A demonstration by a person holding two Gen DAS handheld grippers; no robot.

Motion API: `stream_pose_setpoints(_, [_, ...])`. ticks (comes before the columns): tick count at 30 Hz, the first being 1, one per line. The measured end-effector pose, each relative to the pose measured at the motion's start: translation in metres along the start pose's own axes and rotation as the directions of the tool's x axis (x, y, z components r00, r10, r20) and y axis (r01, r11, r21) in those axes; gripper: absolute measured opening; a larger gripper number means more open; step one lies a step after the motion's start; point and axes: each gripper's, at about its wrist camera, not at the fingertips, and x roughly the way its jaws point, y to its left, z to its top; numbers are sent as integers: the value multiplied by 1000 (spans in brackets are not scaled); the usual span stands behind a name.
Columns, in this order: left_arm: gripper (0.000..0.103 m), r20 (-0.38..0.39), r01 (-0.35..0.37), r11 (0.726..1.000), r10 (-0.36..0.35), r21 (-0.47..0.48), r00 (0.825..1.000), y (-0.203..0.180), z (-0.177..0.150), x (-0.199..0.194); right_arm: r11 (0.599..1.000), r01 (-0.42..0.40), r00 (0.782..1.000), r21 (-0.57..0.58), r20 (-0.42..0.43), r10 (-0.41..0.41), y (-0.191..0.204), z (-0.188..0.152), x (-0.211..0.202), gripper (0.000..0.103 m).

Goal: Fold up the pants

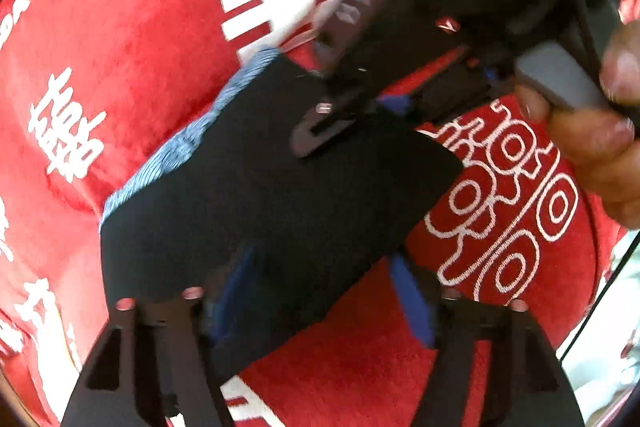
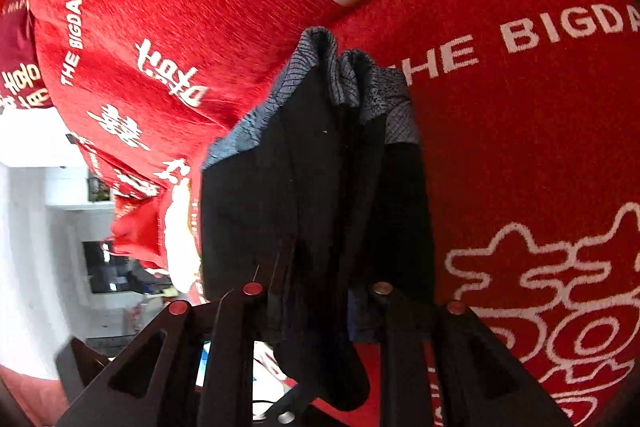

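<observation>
Black pants [image 1: 260,207] with a grey patterned waistband [image 1: 180,147] lie bunched on a red blanket [image 1: 120,47] printed with white lettering. My left gripper [image 1: 324,295] stands open over them; one corner of the black cloth lies between its blue pads [image 1: 412,299], which do not press on it. My right gripper [image 1: 320,123] comes in from the upper right, held by a person's hand [image 1: 592,147]. In the right wrist view the pants [image 2: 320,167] hang in folds from my right gripper [image 2: 320,307], shut on the black cloth, with the waistband [image 2: 336,67] at the far end.
The red blanket [image 2: 520,127] covers the whole work surface. Its edge drops off at the left of the right wrist view, where a bright room with white furniture [image 2: 40,227] shows beyond. A strip of pale floor [image 1: 600,327] shows at the lower right of the left wrist view.
</observation>
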Motion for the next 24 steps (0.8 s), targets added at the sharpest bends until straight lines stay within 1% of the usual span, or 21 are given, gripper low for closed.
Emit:
stream_pose_setpoints(1, [70, -6, 6, 1000, -6, -7, 1000, 5, -1, -4, 1000, 9, 1000, -7, 2, -9, 1, -2, -2, 25])
stream_pose_setpoints(2, [70, -9, -4, 1000, 4, -7, 1000, 9, -2, -7, 1000, 25, 1000, -15, 3, -25, 6, 0, -1, 25])
stream_pose_setpoints(3, [70, -11, -7, 1000, 7, -9, 1000, 13, -3, -9, 998, 49, 999, -28, 5, -48, 10, 0, -1, 28])
stream_pose_setpoints(6, [70, -24, 17, 999, -18, -45, 1000, 29, -7, -18, 983, 163, 987, -86, 14, -163, 25, 1, 2, 35])
stream_pose_setpoints(8, [70, -19, 15, 997, -16, -75, 1000, 43, -11, -26, 957, 262, 965, -126, 23, -262, 38, -1, 5, 42])
stream_pose_setpoints(10, [70, -7, 21, 995, -22, -94, 1000, 56, -14, -33, 922, 356, 934, -156, 41, -354, 48, -4, 6, 43])
stream_pose_setpoints(12, [70, -9, 1, 993, -2, -121, 1000, 69, -18, -37, 905, 394, 919, -157, 51, -391, 52, -9, 5, 44])
stream_pose_setpoints(14, [70, -28, -12, 984, 7, -176, 1000, 86, -20, -35, 891, 429, 903, -146, 59, -425, 57, -14, 4, 46])
stream_pose_setpoints(15, [70, -38, -18, 979, 10, -204, 999, 94, -21, -33, 882, 449, 893, -140, 66, -445, 58, -17, 2, 49])
stream_pose_setpoints(16, [70, -51, -28, 972, 16, -235, 999, 103, -24, -30, 869, 478, 878, -125, 83, -471, 66, -18, 5, 50])
stream_pose_setpoints(18, [70, -77, -59, 955, 39, -289, 996, 120, -28, -24, 855, 511, 858, -87, 114, -501, 65, -23, -2, 50])
stream_pose_setpoints(20, [70, -88, -79, 941, 52, -330, 995, 135, -35, -18, 852, 522, 848, -51, 137, -512, 54, -34, -14, 50])
stream_pose_setpoints(22, [70, -119, -100, 929, 62, -355, 991, 145, -44, -9, 854, 519, 846, -35, 163, -508, 56, -40, -22, 50])
stream_pose_setpoints(24, [70, -144, -90, 918, 36, -387, 989, 152, -55, -2, 850, 524, 838, -46, 202, -506, 64, -47, -27, 49])
